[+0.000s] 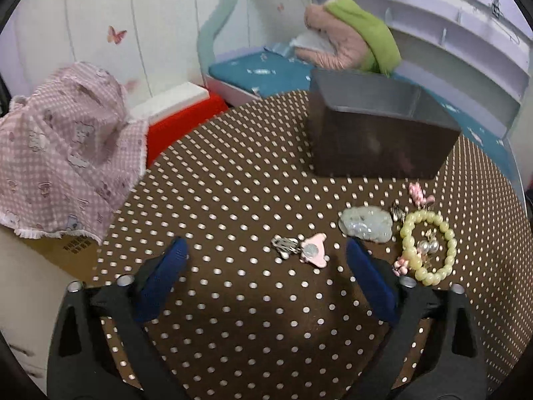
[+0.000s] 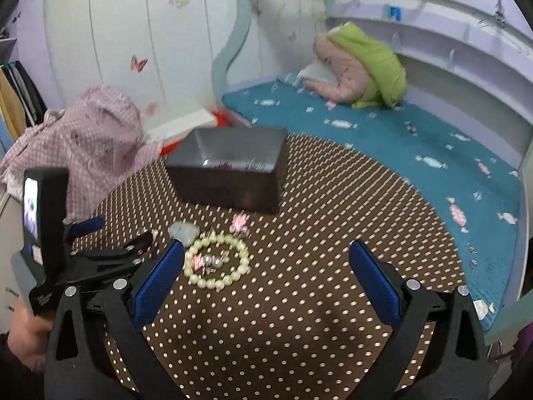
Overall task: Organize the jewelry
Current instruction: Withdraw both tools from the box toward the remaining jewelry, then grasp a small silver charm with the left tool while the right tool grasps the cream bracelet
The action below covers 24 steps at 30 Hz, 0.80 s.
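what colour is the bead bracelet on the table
Pale yellow-green bead bracelet, clearest in the left wrist view.

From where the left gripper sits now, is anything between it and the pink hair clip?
Nothing visible. The left gripper is open, and the pink hair clip lies on the dotted cloth just ahead between its fingers, a small silver piece touching its left side. The jade pendant sits off to the right.
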### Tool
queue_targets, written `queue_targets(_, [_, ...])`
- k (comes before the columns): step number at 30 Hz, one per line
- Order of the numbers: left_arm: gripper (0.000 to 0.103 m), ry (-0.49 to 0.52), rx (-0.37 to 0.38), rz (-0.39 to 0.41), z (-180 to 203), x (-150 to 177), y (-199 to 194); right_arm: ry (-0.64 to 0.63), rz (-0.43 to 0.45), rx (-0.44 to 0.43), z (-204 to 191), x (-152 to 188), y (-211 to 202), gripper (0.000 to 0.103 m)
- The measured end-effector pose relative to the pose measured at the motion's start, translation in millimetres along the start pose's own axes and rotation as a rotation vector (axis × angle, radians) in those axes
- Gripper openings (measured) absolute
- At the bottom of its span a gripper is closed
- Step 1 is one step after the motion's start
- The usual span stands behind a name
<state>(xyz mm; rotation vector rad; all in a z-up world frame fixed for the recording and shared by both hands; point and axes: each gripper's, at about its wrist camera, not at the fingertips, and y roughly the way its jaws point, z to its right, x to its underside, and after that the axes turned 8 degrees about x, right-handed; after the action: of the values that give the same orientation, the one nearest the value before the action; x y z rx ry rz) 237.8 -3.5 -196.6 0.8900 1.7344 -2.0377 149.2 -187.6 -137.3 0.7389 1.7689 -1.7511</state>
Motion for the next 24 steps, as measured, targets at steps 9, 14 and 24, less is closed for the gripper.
queue_targets(9, [0.031,0.037,0.087,-0.030,5,-1,9,-0.153,-0.124,-0.164,-42,13,37,0.067])
queue_targets(14, [0.028,0.030,0.139,-0.036,3,0,6,-0.236,-0.120,-0.191,-62,18,45,0.047])
queue_targets(24, [0.026,-0.004,0.161,-0.021,-5,8,-10,-0.368,-0.109,-0.156,-81,21,53,0.008])
